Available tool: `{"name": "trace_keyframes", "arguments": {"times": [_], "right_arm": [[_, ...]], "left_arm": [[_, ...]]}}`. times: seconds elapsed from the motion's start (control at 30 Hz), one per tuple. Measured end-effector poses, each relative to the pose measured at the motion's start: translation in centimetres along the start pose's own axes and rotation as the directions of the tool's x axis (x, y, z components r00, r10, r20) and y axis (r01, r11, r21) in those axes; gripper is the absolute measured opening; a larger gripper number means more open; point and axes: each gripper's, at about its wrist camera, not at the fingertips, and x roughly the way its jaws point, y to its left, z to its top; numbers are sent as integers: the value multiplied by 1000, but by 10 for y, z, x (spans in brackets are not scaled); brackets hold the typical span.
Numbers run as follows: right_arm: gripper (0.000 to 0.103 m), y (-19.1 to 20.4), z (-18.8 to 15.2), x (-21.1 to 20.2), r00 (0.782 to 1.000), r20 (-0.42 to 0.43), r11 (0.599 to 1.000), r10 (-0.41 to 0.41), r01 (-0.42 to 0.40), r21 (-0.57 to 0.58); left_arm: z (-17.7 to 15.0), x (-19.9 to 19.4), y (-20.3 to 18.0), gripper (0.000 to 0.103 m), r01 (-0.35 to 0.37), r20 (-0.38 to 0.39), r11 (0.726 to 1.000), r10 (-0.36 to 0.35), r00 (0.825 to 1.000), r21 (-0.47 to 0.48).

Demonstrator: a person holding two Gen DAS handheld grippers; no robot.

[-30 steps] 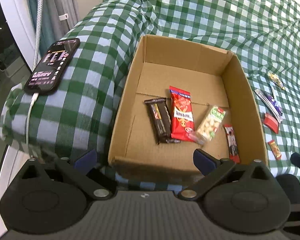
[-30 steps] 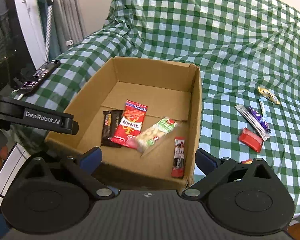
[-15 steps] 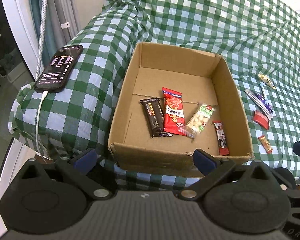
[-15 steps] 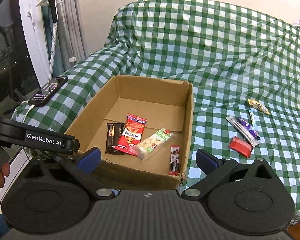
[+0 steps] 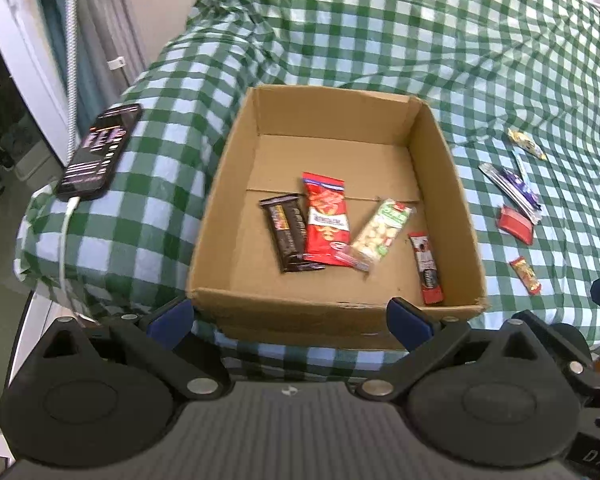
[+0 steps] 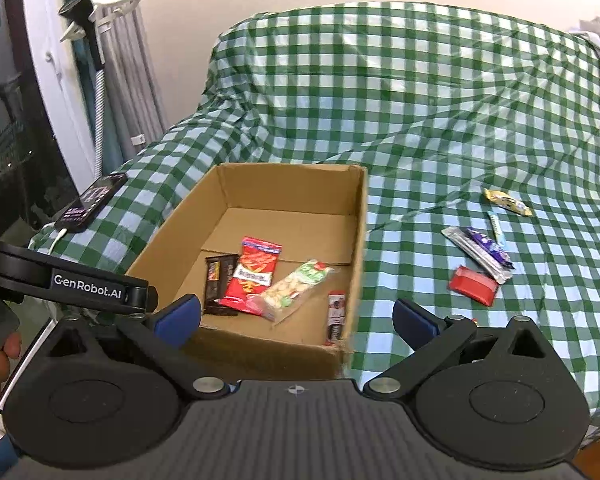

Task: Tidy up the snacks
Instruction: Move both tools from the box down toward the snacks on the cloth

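Both grippers, left gripper (image 5: 290, 314) and right gripper (image 6: 296, 314), hang spread and empty. 4 packets lie in the brown cardboard box (image 6: 360, 216); the flat red wrapped snack (image 6: 473, 285) waits on the green checked cloth (image 6: 420, 120). Best approach: right gripper descends squarely, pinching across its short sides.

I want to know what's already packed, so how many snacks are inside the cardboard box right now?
4, all on the floor of the cardboard box: a dark bar leftmost, a red packet beside it, a nut packet angled against that, and a thin red-and-black stick by the right wall.
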Motion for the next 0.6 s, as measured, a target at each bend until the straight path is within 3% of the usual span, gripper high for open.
{"name": "trace_keyframes", "arguments": {"times": [0.37, 0.6], "right_arm": [[102, -87, -7, -4, 987, 3, 981, -160, 159, 107], [102, -166, -14, 9, 951, -29, 934, -307, 306, 186]], "left_arm": [[50, 22, -94, 103, 103, -51, 986, -97, 994, 129], [75, 66, -188, 103, 178, -96, 947, -157, 983, 267]]}}
